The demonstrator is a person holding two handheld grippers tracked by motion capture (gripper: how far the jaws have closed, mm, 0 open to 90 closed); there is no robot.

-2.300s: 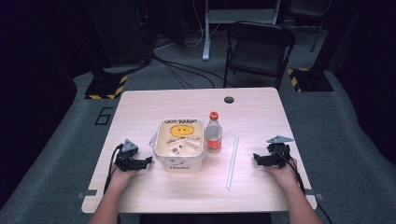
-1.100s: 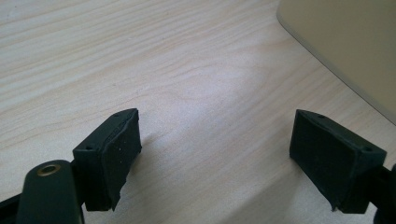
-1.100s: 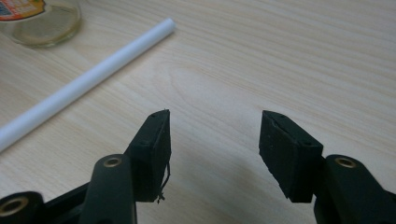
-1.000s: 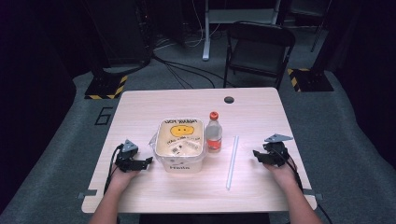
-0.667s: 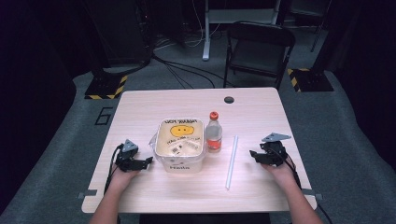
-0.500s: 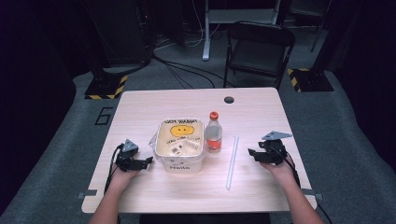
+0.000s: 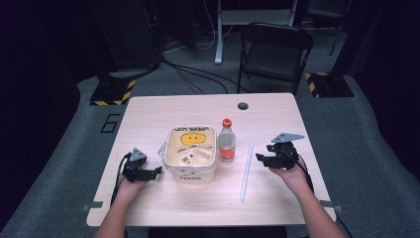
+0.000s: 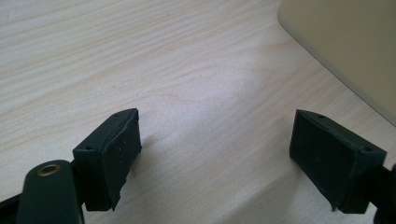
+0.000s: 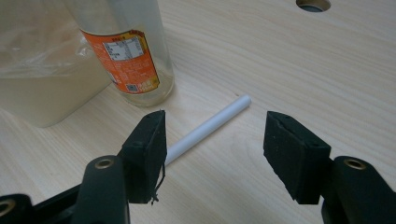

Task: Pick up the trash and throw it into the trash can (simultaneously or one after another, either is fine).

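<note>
From where I stood, the left claw (image 7: 157, 171) rested low on the tabletop (image 7: 198, 104) near its left edge, jaws spread wide with nothing between them. The left gripper view brought out what the high view could not: the left claw (image 8: 215, 154) had only bare wood grain between its pads, and the pale wall of the tub (image 8: 345, 46) stood just off to one side, apart from the jaws. To the right of that claw sat the tub (image 7: 190, 151), a cream container with a yellow smiling face on its lid and crinkled clear film at its left side. Just beside its right wall stood the bottle (image 7: 227, 140), upright, with an orange cap and orange label. Further right lay the white tube (image 7: 246, 171), long and thin, running almost straight from front to back, well apart from the bottle in the high view. The right gripper view told it more closely: the white tube (image 9: 210, 123) passed under the inner jaw of the right claw (image 9: 215, 140), its far end near the foot of the bottle (image 9: 126, 51) without touching. That claw gaped wide too, gripping nothing. In the high view the right claw (image 7: 261, 158) hung just right of the tube, pointing left. Open wood lay behind the things up to the round hole (image 7: 242, 105), and a narrow strip remained along the right edge.
</note>
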